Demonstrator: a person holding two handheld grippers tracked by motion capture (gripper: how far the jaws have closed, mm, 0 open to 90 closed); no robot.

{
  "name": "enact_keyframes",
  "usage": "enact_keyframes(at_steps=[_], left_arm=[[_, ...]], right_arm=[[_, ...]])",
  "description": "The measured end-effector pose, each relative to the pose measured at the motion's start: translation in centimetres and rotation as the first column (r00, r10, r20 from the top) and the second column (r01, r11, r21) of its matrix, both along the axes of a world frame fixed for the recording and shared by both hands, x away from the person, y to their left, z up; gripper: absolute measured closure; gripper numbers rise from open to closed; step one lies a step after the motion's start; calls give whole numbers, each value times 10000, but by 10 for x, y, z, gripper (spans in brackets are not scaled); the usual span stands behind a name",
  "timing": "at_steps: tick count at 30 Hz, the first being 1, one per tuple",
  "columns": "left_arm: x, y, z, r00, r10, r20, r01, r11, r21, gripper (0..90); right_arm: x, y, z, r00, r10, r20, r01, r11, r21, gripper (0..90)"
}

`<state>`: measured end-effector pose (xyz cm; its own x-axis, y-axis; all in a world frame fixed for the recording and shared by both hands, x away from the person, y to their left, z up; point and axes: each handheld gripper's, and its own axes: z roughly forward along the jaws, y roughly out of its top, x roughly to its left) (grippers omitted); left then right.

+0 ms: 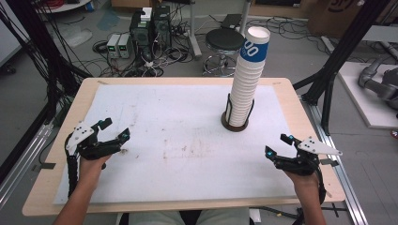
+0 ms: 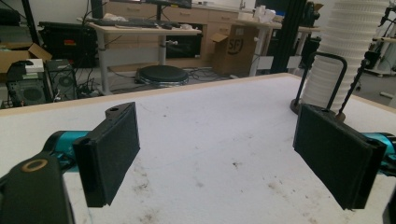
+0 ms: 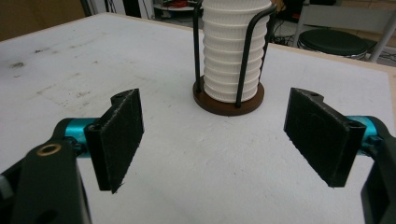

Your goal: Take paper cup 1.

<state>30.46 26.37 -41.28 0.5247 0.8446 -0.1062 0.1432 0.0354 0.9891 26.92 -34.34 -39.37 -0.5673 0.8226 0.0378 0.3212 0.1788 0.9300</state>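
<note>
White paper cups, nested into one tall stack (image 1: pixel 247 79), stand in a black wire holder on a round brown base (image 1: pixel 234 124) on the far right part of the white sheet (image 1: pixel 178 140) that covers the light wooden table (image 1: pixel 84 91). From the high view the whole column can be seen, and its top cup carries a blue band (image 1: pixel 255 50); the two gripper views cut the stack off partway up. The right gripper view looks almost straight at it, with the ribbed cup rims (image 3: pixel 232 51), the wire hoops and the brown base (image 3: pixel 229 103) sitting between and beyond its two black pads. The left gripper view catches the stack (image 2: pixel 348 51) at its right edge, well off to the side, partly behind the right-hand pad.

Both tools rest low near the near edge of the table, well apart from each other and from the cups. The left gripper (image 1: pixel 114 131) has its jaws spread wide with nothing between them, and the right gripper (image 1: pixel 278 145) likewise stands parted and empty. Bare sheet, lightly scuffed and stained, lies between the pads in each gripper view.

Beyond the table the high view shows a round black stool (image 1: pixel 225 40), computer towers with tangled cables (image 1: pixel 149 28) on the floor and black frame struts at both sides. Only the left gripper view shows a desk and a cardboard box (image 2: pixel 231 46) behind the stool.
</note>
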Motion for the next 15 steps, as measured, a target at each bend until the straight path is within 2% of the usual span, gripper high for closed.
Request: enact_keyframes(at_steps=[8,15], left_arm=[[3,-2,-2,9999,-49,-99,49,10000,-12,145],[1,-2,-2,9999,-127,-102,127,9999,-12,145]], right_arm=[[1,-2,-1,10000,4,-45,-3,9999,156,203],[2,3,-2,9998,181,-41,-181,9998,88,203]])
